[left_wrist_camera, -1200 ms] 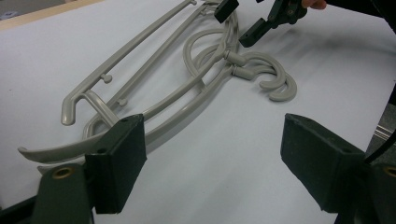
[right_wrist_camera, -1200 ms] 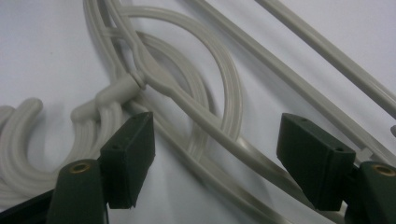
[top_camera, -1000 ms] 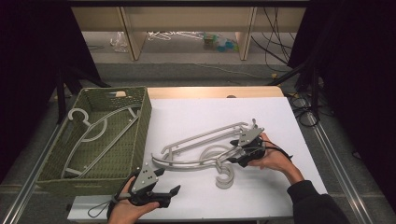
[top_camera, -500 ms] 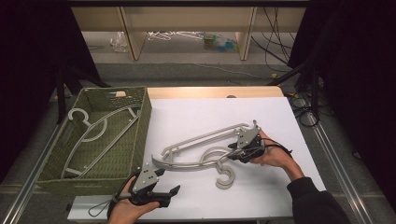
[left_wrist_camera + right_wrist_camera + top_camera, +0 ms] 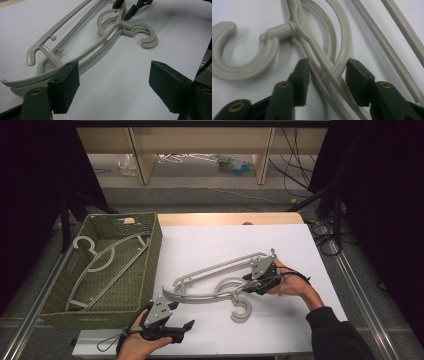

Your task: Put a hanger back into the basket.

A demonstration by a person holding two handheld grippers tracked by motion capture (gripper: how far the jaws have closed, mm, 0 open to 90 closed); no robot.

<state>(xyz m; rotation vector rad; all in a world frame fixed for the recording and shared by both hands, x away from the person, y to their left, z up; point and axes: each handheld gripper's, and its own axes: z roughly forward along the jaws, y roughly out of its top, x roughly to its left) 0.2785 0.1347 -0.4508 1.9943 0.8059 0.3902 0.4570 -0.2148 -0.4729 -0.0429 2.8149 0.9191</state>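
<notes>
On the white worktop (image 5: 210,245) lie two grey plastic hangers (image 5: 210,282), stacked one on the other, a little right of the middle and nearer the front edge than the back. Their hooks (image 5: 241,312) curl toward the front edge. Off the worktop's left edge sits a green woven basket (image 5: 155,245), and one more hanger (image 5: 100,262) already lies inside it, so the job looks like moving hangers into the basket.

The right gripper (image 5: 250,285) is down at the neck of the stacked pair, just behind the hooks. In the right gripper view (image 5: 325,75) its jaws stand partly apart with the hanger arms (image 5: 322,62) running between them; the pads seem close to the plastic but not pressed on it, so I judge nothing is clamped yet.

The left gripper (image 5: 177,326) waits near the front left corner, jaws spread wide and holding nothing. In the left gripper view (image 5: 113,87) the shoulder end of the pair (image 5: 22,85) lies just beyond its left jaw.

The step in hand seems to be taking hold of a hanger. Next, the right jaws need to close on one hanger only, probably the upper, so that it lifts free without dragging its twin. The left gripper could pin or take the near shoulder end.
</notes>
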